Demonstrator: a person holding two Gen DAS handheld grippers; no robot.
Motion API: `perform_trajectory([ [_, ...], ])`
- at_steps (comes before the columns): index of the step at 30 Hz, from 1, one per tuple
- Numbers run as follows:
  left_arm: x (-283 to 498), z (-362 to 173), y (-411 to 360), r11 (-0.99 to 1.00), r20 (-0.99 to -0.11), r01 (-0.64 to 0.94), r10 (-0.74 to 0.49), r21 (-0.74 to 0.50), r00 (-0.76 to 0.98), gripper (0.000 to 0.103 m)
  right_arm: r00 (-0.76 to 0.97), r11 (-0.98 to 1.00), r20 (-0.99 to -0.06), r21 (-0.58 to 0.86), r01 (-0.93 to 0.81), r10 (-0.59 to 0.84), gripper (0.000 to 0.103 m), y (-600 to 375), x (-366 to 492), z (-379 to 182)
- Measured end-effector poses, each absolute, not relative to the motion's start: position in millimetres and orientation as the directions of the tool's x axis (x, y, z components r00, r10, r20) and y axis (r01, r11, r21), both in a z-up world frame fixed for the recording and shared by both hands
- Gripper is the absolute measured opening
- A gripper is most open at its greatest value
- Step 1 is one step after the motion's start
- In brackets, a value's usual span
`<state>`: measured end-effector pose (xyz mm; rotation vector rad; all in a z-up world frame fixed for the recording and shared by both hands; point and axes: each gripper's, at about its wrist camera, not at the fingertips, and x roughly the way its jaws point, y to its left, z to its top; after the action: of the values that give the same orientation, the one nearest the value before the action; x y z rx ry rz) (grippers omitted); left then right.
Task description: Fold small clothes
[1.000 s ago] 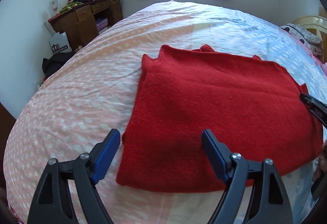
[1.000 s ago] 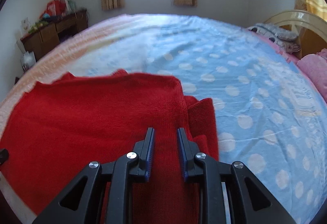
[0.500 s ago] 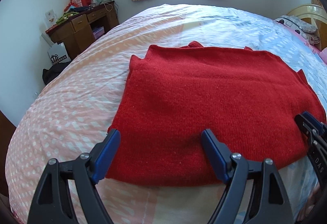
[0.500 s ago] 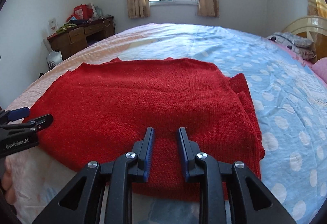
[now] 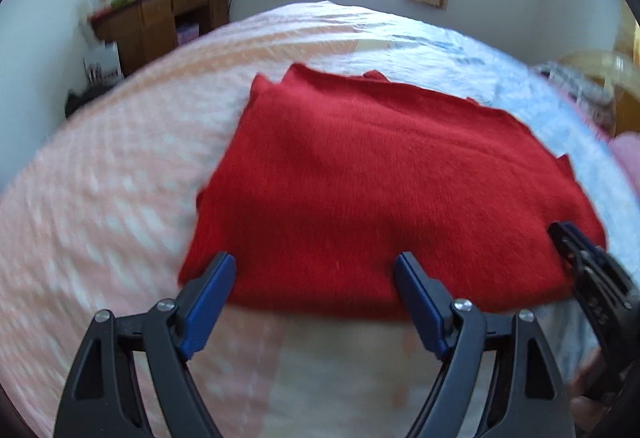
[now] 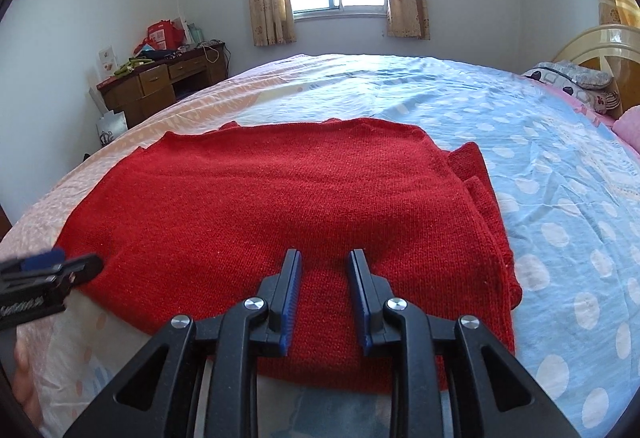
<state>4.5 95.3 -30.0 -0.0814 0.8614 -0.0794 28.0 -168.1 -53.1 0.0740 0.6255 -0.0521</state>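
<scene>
- Item: red knitted garment (image 6: 280, 222) — lies flat on the bed (image 6: 560, 166), partly folded into a rough rectangle, with a doubled-over strip showing along its right edge; near hem close to the bed's front edge.
- Left gripper (image 5: 316, 286) — jaws wide apart, nothing between them; tips poised over the near-left corner of the hem, contact not clear through the blur.
- Right gripper (image 6: 324, 278) — jaws narrowly parted, empty; tips over the near hem, right of centre.
- Risk: uneven pickup — the two grippers stand at unlike spacing from their corners, so a lift could skew the fold line.
- Risk: layer miss — the knit is stacked in several plies; a shallow pinch may take only the top ply and pull the stack apart.
- Risk: the right gap looks tight for thick knit; the fabric may be pushed ahead rather than enter.
- Risk: the loose right-hand strip may slide out during any carry-over.
- Risk: the bedsheet could be pinched together with the hem.
</scene>
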Motion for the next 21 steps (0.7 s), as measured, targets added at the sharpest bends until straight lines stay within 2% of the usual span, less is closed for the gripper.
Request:
perform_trajectory([
  [5,-3,-33,90,0.996,-0.752,0.037,-0.088,-0.085,0.653,0.084,0.813,0.996,-0.582,0.065,0.066,-0.015,0.026,-170,27,-54],
  [9,5,-33,86,0.997,-0.76,0.031,-0.074,-0.071,0.646,0.09,0.815,0.996,-0.579,0.07,0.063,-0.011,0.027,-170,26,-54],
  [14,3,-23,84,0.998,-0.76,0.036,-0.06,-0.048,0.647,0.089,0.816,0.995,-0.578,0.072,0.062,-0.009,0.027,-170,26,-54],
  [16,0,-8,79,0.996,-0.726,0.075,-0.085,-0.046,0.683,0.089,0.816,0.996,-0.578,0.071,0.062,-0.01,0.027,-170,25,-55],
  [21,18,21,55,0.987,-0.635,0.144,-0.065,0.074,0.769,0.089,0.814,0.996,-0.581,0.067,0.064,-0.013,0.027,-170,26,-54],
])
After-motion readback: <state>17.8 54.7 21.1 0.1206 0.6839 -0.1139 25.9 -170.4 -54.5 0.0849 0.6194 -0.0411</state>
